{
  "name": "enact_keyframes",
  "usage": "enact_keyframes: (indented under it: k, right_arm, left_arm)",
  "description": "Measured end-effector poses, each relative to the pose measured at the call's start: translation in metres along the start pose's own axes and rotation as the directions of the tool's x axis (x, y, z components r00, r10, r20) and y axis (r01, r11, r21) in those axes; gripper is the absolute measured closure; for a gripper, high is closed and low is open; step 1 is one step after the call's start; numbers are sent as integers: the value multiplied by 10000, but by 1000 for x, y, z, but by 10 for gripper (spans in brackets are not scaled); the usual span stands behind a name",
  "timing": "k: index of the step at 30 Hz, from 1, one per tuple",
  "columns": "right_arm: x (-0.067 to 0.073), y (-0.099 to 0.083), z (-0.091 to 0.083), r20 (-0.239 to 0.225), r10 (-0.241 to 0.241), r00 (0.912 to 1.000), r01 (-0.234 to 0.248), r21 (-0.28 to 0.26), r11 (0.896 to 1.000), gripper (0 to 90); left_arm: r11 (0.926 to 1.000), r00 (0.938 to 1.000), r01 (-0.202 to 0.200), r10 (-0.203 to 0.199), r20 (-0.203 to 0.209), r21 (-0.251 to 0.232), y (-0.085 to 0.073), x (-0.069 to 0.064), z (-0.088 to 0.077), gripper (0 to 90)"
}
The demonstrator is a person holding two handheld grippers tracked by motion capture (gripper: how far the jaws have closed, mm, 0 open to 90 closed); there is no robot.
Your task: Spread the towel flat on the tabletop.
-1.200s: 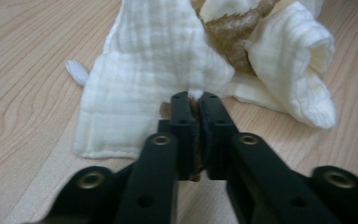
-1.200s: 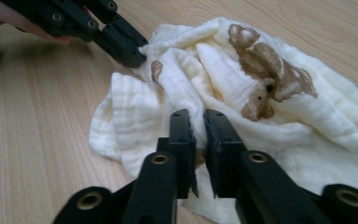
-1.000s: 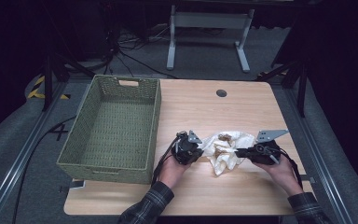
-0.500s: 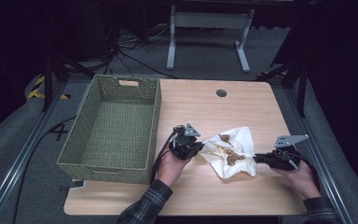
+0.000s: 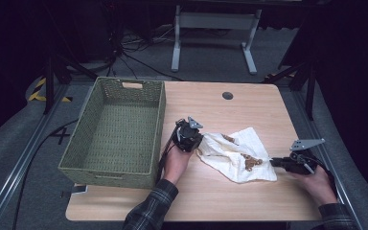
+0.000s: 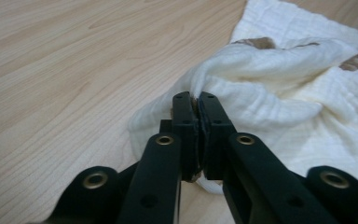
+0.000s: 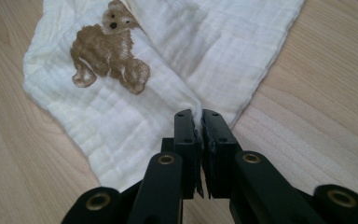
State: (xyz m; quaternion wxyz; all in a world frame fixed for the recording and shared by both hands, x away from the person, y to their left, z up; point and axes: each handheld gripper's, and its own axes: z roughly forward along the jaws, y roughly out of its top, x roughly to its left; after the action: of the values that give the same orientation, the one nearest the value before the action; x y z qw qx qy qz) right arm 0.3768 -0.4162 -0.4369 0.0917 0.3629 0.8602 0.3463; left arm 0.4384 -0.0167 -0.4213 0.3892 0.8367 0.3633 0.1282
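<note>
A cream muslin cloth (image 5: 235, 153) printed with brown bears lies stretched across the wooden table (image 5: 249, 105). My left gripper (image 5: 199, 143) pinches its left edge. In the left gripper view the jaws (image 6: 196, 100) have just been opening slightly, with a fold of cloth (image 6: 284, 88) still caught between the pads. My right gripper (image 5: 274, 163) is shut on the cloth's right corner, low over the table. In the right gripper view its tips (image 7: 198, 116) clamp the hem, and a bear print (image 7: 107, 51) lies beyond.
A green woven basket (image 5: 160, 120) stands empty on the table's left side, close to my left hand. A round cable hole (image 5: 227, 95) sits near the far edge. The right hand is close to the table's right edge.
The right gripper has pulled its corner out to the right, and the bunched cloth has spread flatter. The left gripper has shifted a little away from the person with its edge.
</note>
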Motion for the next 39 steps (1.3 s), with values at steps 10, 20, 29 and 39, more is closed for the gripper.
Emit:
enact_keyframes:
  k: [10,20,29,39]
  right_arm:
    - [12,8,-6,100,-384,9992,390,-717,9967,704]
    - [31,16,-5,-192,-952,9953,923,-1184,9887,725]
    - [38,17,7,-610,-1157,9914,1096,-955,9894,739]
    - [39,17,12,-650,-1274,9897,1218,-848,9889,738]
  left_arm:
    - [9992,9985,-295,306,454,-253,-5,-13,-18,669]
    - [9977,9871,-622,652,1463,-250,-22,-32,-34,826]
    - [9872,9631,-1429,1220,2398,715,-29,-44,7,898]
    - [9783,9743,-1592,1341,1809,1323,-32,-40,24,899]
